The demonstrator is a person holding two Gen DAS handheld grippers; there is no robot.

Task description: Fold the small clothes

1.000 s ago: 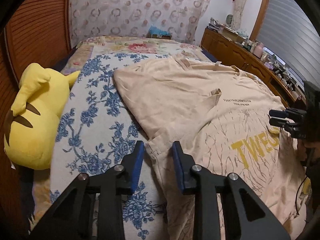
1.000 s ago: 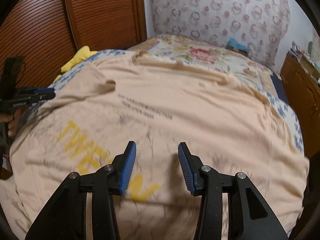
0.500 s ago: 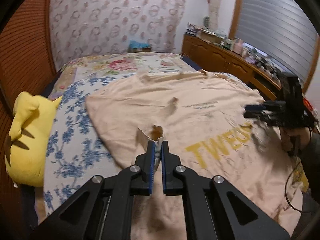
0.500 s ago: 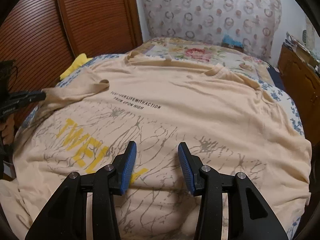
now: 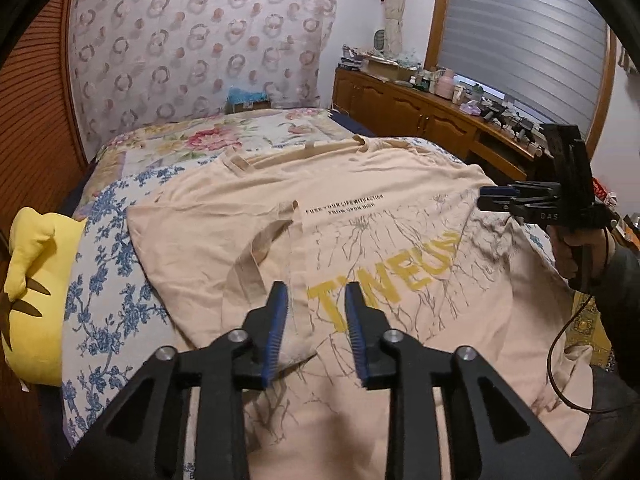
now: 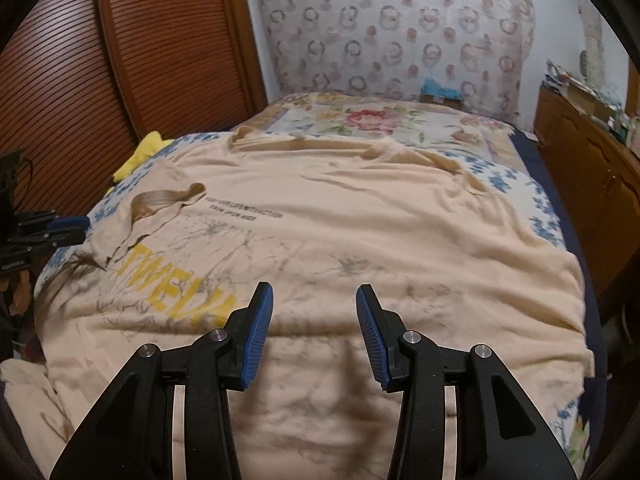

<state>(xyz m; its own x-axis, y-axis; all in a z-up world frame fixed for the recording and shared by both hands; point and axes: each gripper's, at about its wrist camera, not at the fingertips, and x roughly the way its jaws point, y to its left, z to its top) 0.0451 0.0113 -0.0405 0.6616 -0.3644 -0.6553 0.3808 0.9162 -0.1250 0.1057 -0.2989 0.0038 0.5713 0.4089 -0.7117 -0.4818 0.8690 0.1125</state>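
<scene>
A beige T-shirt (image 5: 400, 208) with yellow letters lies spread flat on the bed. Its left sleeve (image 5: 256, 256) is folded inward and rests on the shirt's front. My left gripper (image 5: 316, 292) hovers just over the sleeve's near end with its jaws opening and no cloth pinched between the pads. In the right wrist view the shirt (image 6: 360, 208) fills the bed and the folded sleeve (image 6: 160, 204) shows at the left. My right gripper (image 6: 314, 292) is open above the shirt's lower middle, holding nothing. Each gripper also shows in the other's view: the right gripper (image 5: 492, 198) and the left gripper (image 6: 68, 228).
A yellow plush toy (image 5: 32, 292) lies along the bed's left edge. The floral bedspread (image 5: 108, 280) shows around the shirt. A wooden cabinet (image 5: 420, 116) with clutter runs along the right wall. A louvred wooden door (image 6: 120, 60) stands at the left. A hand (image 5: 568, 252) holds the right gripper.
My left gripper shut on the sleeve's edge, carried it rightward over the shirt, then parted its jaws and left the sleeve folded there. The right gripper rose slightly, still open.
</scene>
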